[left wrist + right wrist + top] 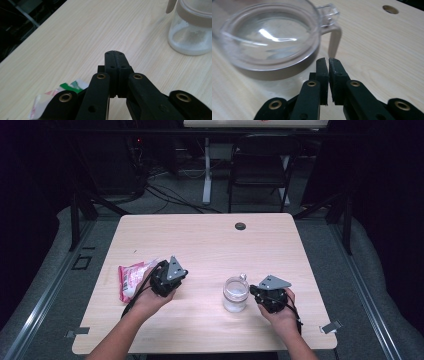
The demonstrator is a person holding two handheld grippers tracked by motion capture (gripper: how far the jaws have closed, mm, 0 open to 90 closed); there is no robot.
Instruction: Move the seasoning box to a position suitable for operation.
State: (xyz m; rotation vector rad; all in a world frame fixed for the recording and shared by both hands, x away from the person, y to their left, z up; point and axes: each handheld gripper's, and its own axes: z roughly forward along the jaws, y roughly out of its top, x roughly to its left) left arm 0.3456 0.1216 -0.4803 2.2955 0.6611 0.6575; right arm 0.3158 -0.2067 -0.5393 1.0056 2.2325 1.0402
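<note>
The clear jar (235, 294) is seen standing upright on the wooden table (210, 240), toward the person's right and near the front edge, with a white powdery layer at its bottom and a clear lid closed on top. A small clear tab is seen at the lid's rim, and a beige strap hangs beside it. Just to the right of the jar, the right gripper (328, 61) is held low over the table; its jaws are nearly together, with only a thin slit left between them and nothing gripped, and their tips are seen just short of the jar's wall. To the left, well apart from the jar, the left gripper (115, 53) is held above the table with its jaws pressed fully together and empty. A red-and-white packet (131, 279) is seen lying flat beside and partly under that hand. Farther back, a small dark grommet (240, 226) is set into the tabletop near its far edge.
</note>
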